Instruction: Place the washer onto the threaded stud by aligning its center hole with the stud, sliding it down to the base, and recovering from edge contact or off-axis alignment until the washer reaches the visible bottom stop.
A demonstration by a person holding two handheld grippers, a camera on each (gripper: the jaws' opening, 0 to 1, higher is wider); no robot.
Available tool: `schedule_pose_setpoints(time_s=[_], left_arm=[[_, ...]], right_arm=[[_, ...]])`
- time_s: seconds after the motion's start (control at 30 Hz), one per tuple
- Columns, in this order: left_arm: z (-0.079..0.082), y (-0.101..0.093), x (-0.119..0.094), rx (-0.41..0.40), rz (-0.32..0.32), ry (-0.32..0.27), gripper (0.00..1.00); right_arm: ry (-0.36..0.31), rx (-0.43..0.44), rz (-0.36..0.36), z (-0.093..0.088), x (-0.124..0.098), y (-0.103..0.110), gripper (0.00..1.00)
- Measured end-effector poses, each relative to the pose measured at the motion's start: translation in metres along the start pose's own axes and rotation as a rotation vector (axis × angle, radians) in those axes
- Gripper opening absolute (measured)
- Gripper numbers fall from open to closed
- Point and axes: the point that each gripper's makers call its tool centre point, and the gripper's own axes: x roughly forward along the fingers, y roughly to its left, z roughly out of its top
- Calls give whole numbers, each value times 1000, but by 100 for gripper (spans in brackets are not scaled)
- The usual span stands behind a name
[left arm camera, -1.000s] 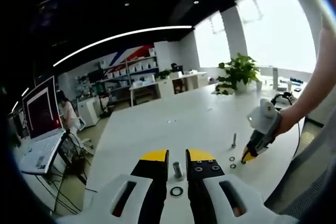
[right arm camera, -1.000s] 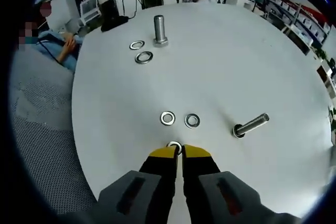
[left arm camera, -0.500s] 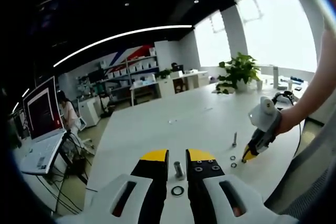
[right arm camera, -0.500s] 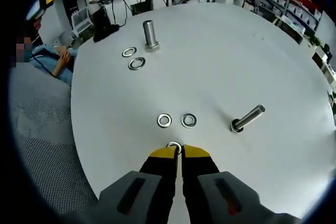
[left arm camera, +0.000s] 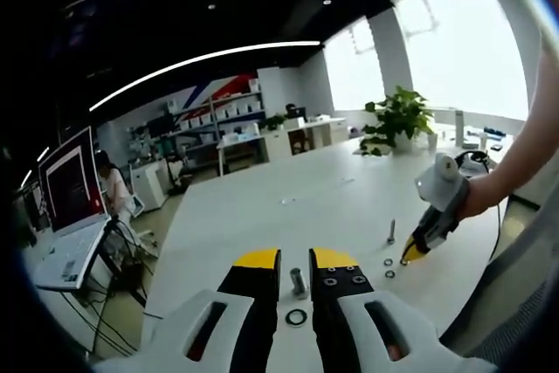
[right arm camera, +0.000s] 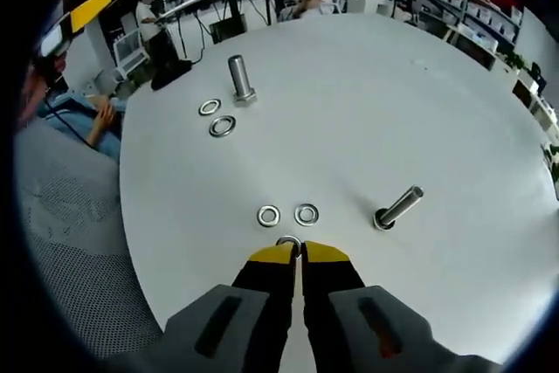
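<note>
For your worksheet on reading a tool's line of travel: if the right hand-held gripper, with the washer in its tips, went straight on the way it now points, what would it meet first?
Probably the two loose washers on the white table just ahead of the right hand-held gripper. The nearer stud stands off to the side of that line. Depth is uncertain in this fisheye view.

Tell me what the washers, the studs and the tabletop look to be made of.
Washers: likely steel, with a bright silvery glint. Threaded stud: grey metal, duller sheen, probably steel. Table: smooth matte white, possibly laminate; the pictures leave it open.

white table (left arm camera: pixel 262 216) — potted plant (left arm camera: pixel 397 120) | laptop (left arm camera: pixel 65 207) — shelves (left arm camera: pixel 218 120)
</note>
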Motion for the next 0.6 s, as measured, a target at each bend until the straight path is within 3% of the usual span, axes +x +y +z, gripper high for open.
schedule_pose_setpoints(time_s=[0.4,0.6], left_arm=[[-2,0,0,3,-1,9,11],[-3,-2,1,3,-7,16,11]], right_arm=[[-34,-5,-21,14,-16,-17,3],[-69,27,-53,24,-26,-36,3]])
